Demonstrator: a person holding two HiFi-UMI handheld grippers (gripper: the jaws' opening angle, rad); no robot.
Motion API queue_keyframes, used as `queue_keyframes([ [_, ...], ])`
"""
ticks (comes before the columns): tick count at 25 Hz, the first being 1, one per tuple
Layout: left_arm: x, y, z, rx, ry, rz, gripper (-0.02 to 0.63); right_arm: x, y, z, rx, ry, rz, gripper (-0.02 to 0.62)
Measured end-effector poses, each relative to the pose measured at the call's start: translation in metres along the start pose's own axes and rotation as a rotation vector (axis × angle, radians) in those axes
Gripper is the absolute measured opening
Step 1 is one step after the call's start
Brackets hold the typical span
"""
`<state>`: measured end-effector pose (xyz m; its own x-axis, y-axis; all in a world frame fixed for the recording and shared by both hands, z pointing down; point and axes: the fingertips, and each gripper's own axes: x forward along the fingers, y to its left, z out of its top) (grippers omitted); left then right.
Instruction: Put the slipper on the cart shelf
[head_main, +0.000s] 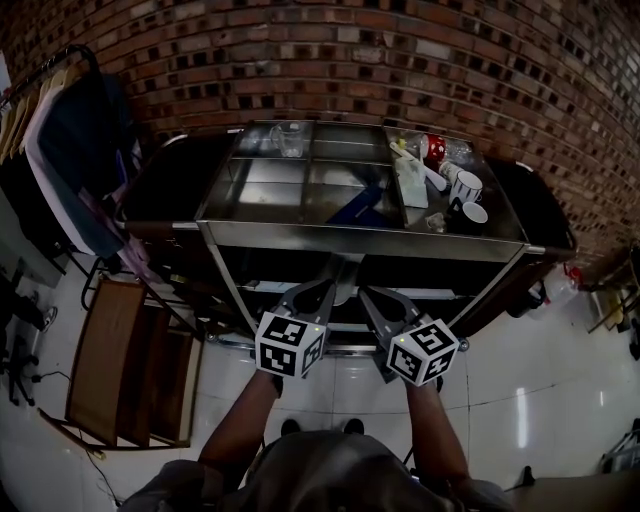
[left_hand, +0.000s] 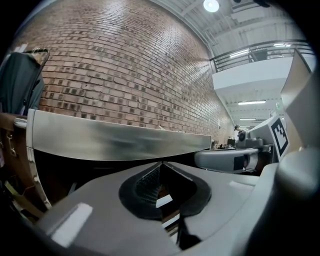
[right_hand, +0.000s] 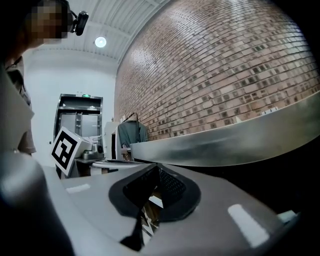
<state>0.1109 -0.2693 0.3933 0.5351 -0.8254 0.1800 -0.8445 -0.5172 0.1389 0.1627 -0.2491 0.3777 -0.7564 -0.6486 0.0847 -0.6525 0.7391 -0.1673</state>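
A steel cart (head_main: 360, 240) stands against the brick wall, its top shelf split into compartments. A dark blue flat thing (head_main: 357, 206), possibly the slipper, lies in the top shelf's middle compartment. Side by side just below the cart's front edge, my left gripper (head_main: 328, 287) and right gripper (head_main: 368, 296) both point at the dark lower part of the cart. In the left gripper view the left gripper (left_hand: 161, 163) has its jaws shut tip to tip on nothing, under the cart's front rail (left_hand: 120, 140). The right gripper (right_hand: 157, 165) looks the same in its own view: shut, nothing held.
On the cart's right side stand white mugs (head_main: 466, 187), a red thing (head_main: 435, 147) and small clutter; a clear glass (head_main: 290, 140) sits at the back left. A clothes rack with garments (head_main: 70, 160) and a wooden frame (head_main: 125, 365) stand left of the cart.
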Motion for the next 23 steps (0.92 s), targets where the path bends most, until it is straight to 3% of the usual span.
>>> queue_keyframes([
  [23, 0.0017, -0.0102, -0.0055, -0.007, 0.029, -0.012, 0.008, 0.0011, 0.0014, 0.0056, -0.009, -0.008, 0.031, 0.000],
])
